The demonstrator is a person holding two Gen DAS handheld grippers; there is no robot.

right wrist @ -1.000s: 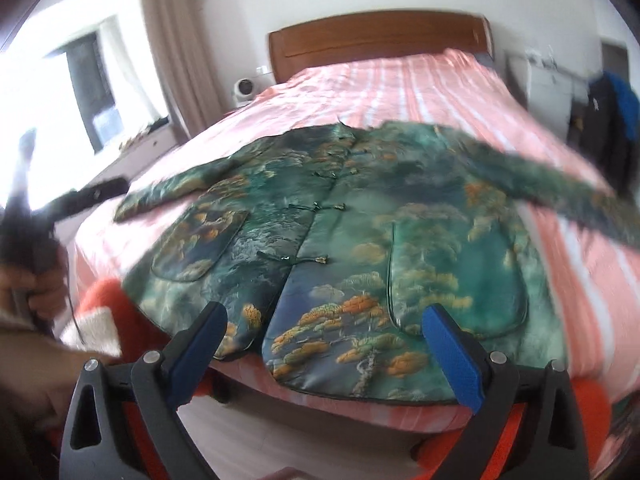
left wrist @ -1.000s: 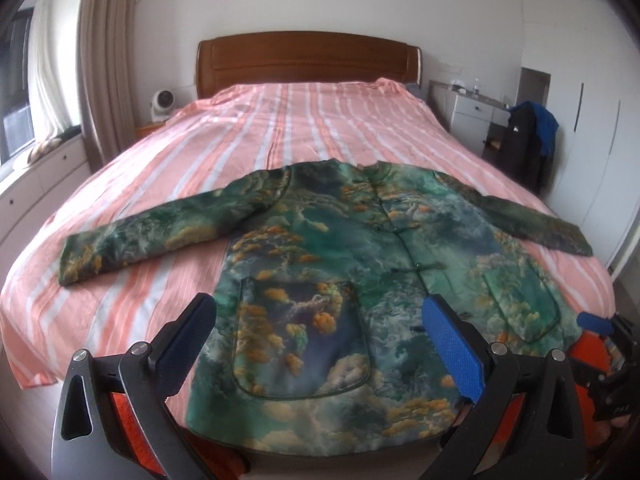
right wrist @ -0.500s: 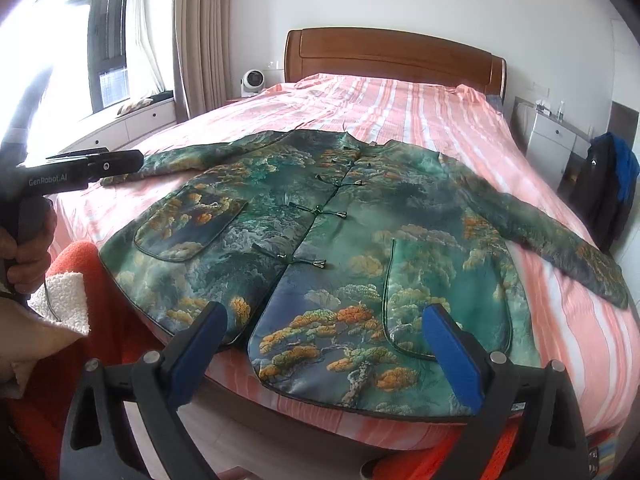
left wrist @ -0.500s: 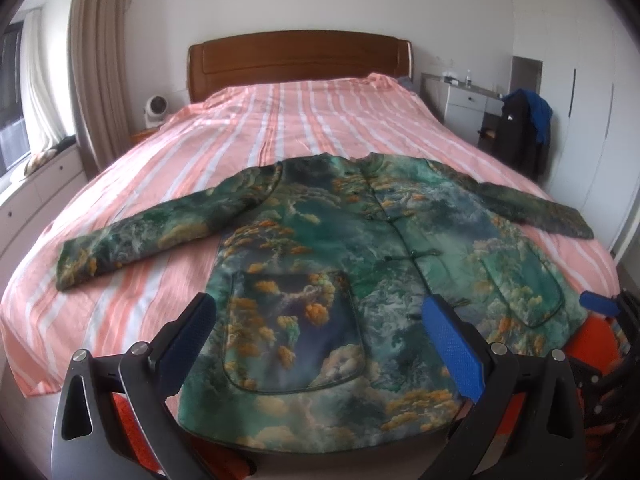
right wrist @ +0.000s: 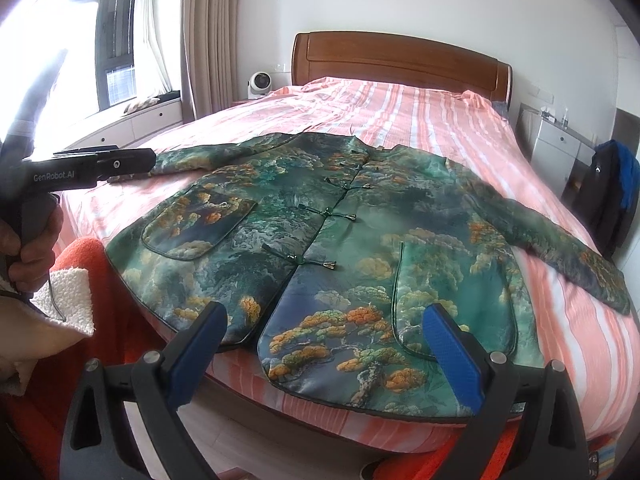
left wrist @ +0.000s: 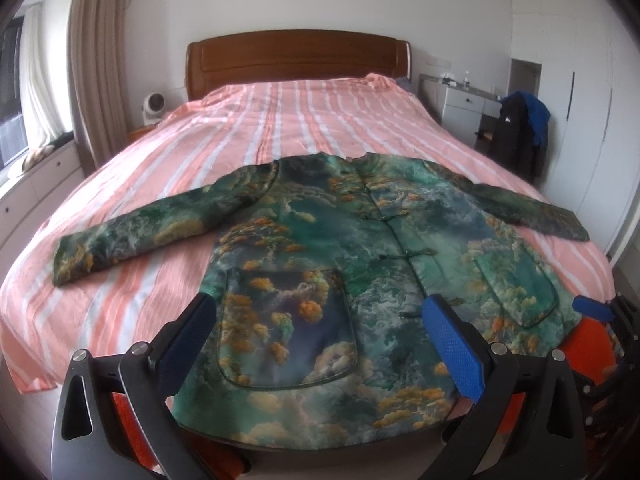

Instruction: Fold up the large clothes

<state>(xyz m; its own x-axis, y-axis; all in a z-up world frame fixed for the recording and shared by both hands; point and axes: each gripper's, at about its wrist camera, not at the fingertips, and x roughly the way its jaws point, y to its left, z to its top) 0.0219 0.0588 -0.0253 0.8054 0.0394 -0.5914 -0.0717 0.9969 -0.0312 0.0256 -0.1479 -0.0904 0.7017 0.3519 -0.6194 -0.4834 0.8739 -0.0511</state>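
Legible writing: "GenRobot.AI" in white on the black body of the left hand-held gripper (right wrist: 120, 164), seen from the right wrist view; no other text can be read. The green satin jacket with orange-and-grey landscape print and knotted frog fastenings (left wrist: 360, 280) lies face up and spread flat at the foot of the bed with the pink-and-white striped cover (left wrist: 288, 128), both sleeves extended sideways, hem at the mattress edge. The left hand-held gripper (left wrist: 320, 336) is released, blue pads wide apart above the hem, touching nothing. The right hand-held gripper (right wrist: 326, 344) is likewise released and hovers above the hem. Compared with half a second ago, the left view has shifted slightly, the jacket sitting a little further right in frame; the right view now stands closer to the hem. The jacket itself has not moved.
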